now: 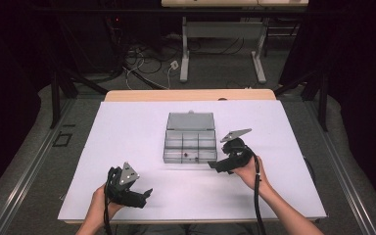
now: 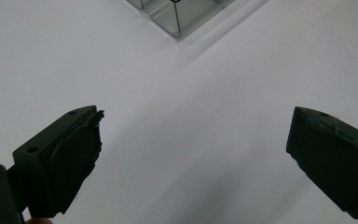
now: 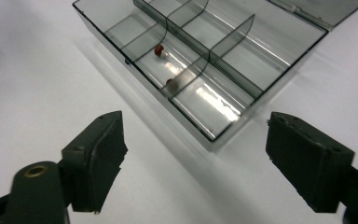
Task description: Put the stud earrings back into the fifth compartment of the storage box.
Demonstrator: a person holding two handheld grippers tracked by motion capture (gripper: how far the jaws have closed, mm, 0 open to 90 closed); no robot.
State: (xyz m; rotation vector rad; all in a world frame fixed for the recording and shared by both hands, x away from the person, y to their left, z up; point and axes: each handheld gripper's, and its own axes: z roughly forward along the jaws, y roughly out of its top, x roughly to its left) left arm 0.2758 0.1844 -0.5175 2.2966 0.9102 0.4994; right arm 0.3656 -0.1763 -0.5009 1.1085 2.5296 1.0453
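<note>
High view: a clear smoky plastic compartment box (image 1: 190, 145), lid open, is seen mid-worktop (image 1: 127, 142).
Two small red beads (image 3: 159, 50) are already held in its middle front cell; the rest look empty. At 4 o'clock the right gripper (image 1: 219, 166) is held jaws wide; at 7 o'clock the left gripper (image 1: 146, 193) likewise, nothing gripped.

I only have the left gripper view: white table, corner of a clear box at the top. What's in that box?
Observer: The right gripper view shows a small red bead in a front-row compartment of the clear box.
Operator: Lid on or off?
Observer: Open, hinged back behind the box, per the lid in the high view.
Operator: Where's the other gripper?
Observer: The right gripper sits at the box's near right corner, jaws wide apart and holding nothing.
</note>
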